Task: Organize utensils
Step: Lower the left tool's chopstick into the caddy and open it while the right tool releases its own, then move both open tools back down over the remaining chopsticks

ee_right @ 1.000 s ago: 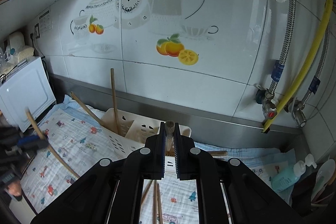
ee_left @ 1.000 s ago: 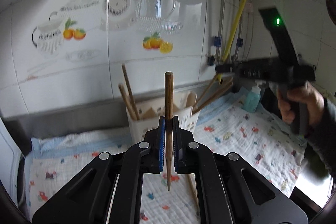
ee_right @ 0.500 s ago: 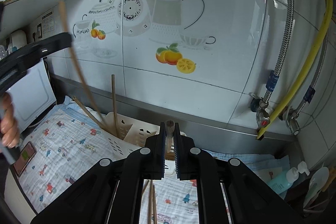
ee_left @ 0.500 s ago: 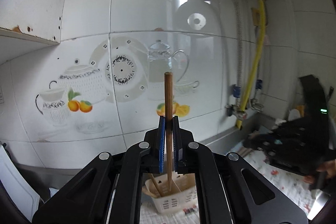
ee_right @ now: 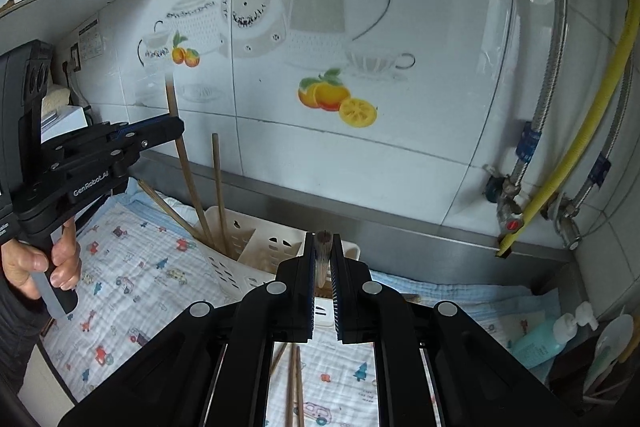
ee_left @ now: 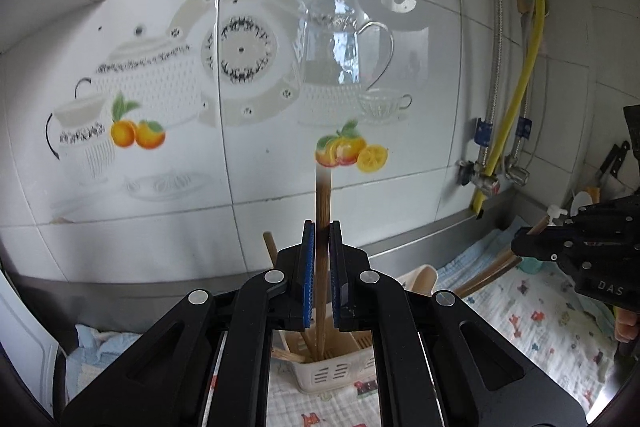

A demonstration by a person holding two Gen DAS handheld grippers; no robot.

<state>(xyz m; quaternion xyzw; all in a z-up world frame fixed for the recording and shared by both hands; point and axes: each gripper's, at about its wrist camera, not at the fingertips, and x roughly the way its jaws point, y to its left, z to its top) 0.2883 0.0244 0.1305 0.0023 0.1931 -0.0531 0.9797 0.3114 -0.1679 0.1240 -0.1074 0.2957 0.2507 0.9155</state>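
**A:** Where's the chopstick [ee_left: 322, 211] on my left side?

**B:** Pinched upright between the left gripper's [ee_left: 319, 269] fingers, which are closed tight on it. Its lower end looks to be over or just inside the white utensil basket [ee_left: 334, 373], which sits on the patterned cloth [ee_left: 536, 323] over the counter. I'd judge we're mid-placement: this stick is going in beside the ones already standing there.

**A:** And my right?

**B:** The right gripper [ee_right: 322, 259] is also closed on a chopstick [ee_right: 322, 247], seen nearly end-on, so only its blunt tip shows between the fingers. It hangs over the near rim of the basket [ee_right: 256, 243]. Two or three more sticks [ee_right: 294, 383] lie loose on the cloth below it.

**A:** So next?

**B:** I'd lower the left stick until its tip is well inside a compartment, then part the fingers. It needs to stay clear of the upright sticks [ee_right: 218, 187] so it doesn't lever them out.

**A:** What can't we see?

**B:** From the left wrist, my own fingers cover most of the basket, so I can't tell which compartment the tip is in, or whether it touches bottom. The top of the left stick is blurred. The right stick's length is hidden.
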